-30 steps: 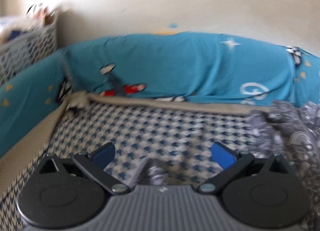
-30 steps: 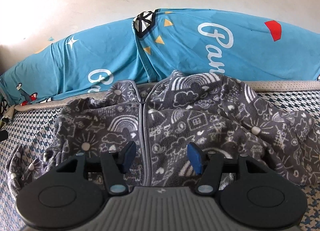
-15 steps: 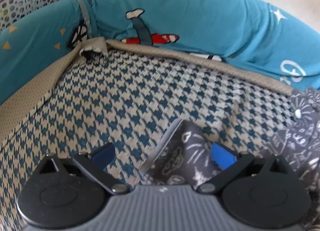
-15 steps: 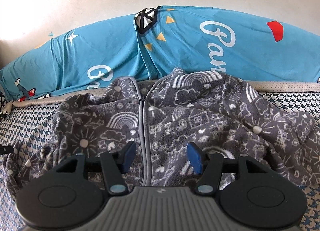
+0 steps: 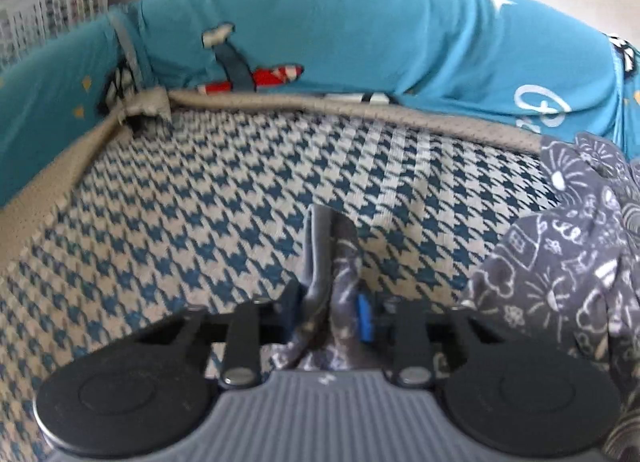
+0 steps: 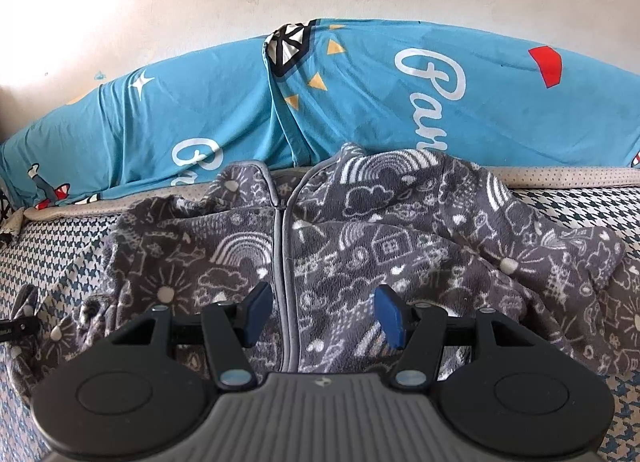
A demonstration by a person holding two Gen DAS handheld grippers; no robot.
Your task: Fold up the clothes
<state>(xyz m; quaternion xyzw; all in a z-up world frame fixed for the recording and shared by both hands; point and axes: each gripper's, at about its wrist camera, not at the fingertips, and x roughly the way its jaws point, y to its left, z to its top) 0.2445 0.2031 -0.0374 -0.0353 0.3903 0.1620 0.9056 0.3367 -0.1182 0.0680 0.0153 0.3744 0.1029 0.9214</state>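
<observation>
The left gripper (image 5: 329, 316) pinches the grey doodle-print fleece jacket (image 6: 360, 246); the right gripper (image 6: 322, 312) hovers over it, fingers wide apart.

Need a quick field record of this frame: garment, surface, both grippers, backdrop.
garment: grey fleece zip-up with white doodle print, spread out crumpled, zip facing up
surface: blue-and-cream houndstooth mat
left gripper: jaws shut on a sleeve end of the garment
right gripper: jaws open, above the zip line, holding nothing
backdrop: teal printed cushions along the mat's far edge
</observation>
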